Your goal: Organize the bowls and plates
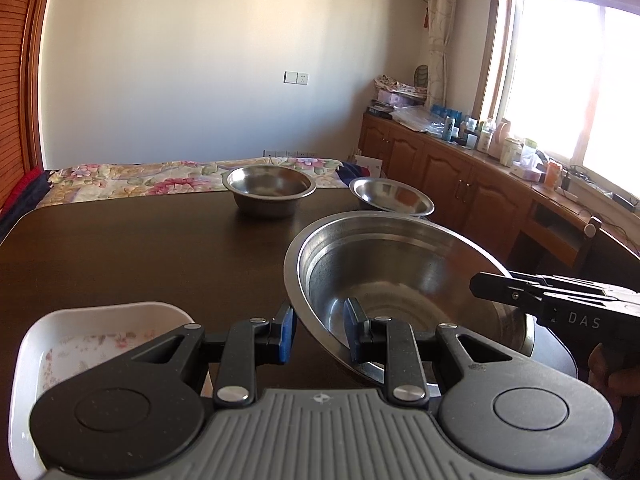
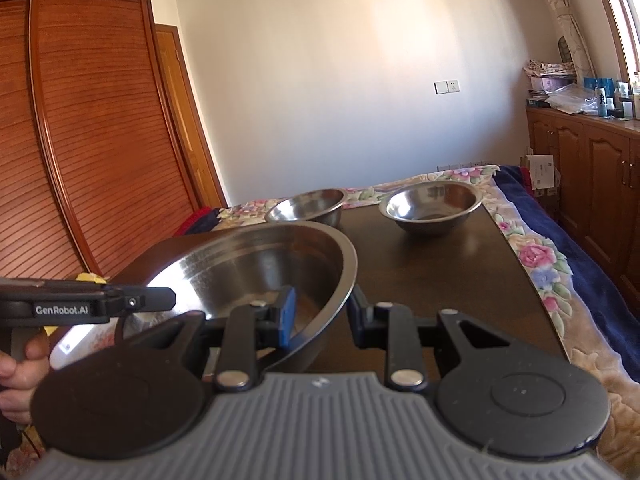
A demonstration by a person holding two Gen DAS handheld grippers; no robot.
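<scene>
1. The left gripper [image 1: 320, 330] is clamping the near left rim of a large round stainless steel basin [image 1: 400, 276], one blue pad outside the wall and one inside.
2. The right gripper [image 2: 322, 322] is clamping the same large basin's [image 2: 256, 272] opposite rim in the same way, so the basin is hanging between the two, tilted and lifted off the tabletop.
3. In the left wrist view the right gripper's black fingers are reaching in from the right edge; in the right wrist view the left tool and the person's hand [image 2: 18, 364] are sitting at the left edge.
4. A white rounded rectangular dish with a faded flower print [image 1: 100, 336] is lying on the near left of the dark brown wooden table [image 1: 140, 248], just beside the left gripper's body.
5. A small steel bowl with a flat rim [image 1: 269, 190] is standing at the far edge of the table, and a second, shallower steel bowl [image 1: 391, 196] is standing to its right, close to the far right corner.
6. The middle and left of the tabletop are lying bare between the basin and the far bowls.
7. A floral bedspread [image 1: 160, 180] is lying beyond the far edge, wooden cabinets [image 1: 448, 168] with clutter are running along the right under a bright window [image 1: 580, 92], and a slatted wooden wardrobe [image 2: 92, 140] is standing on the left.
</scene>
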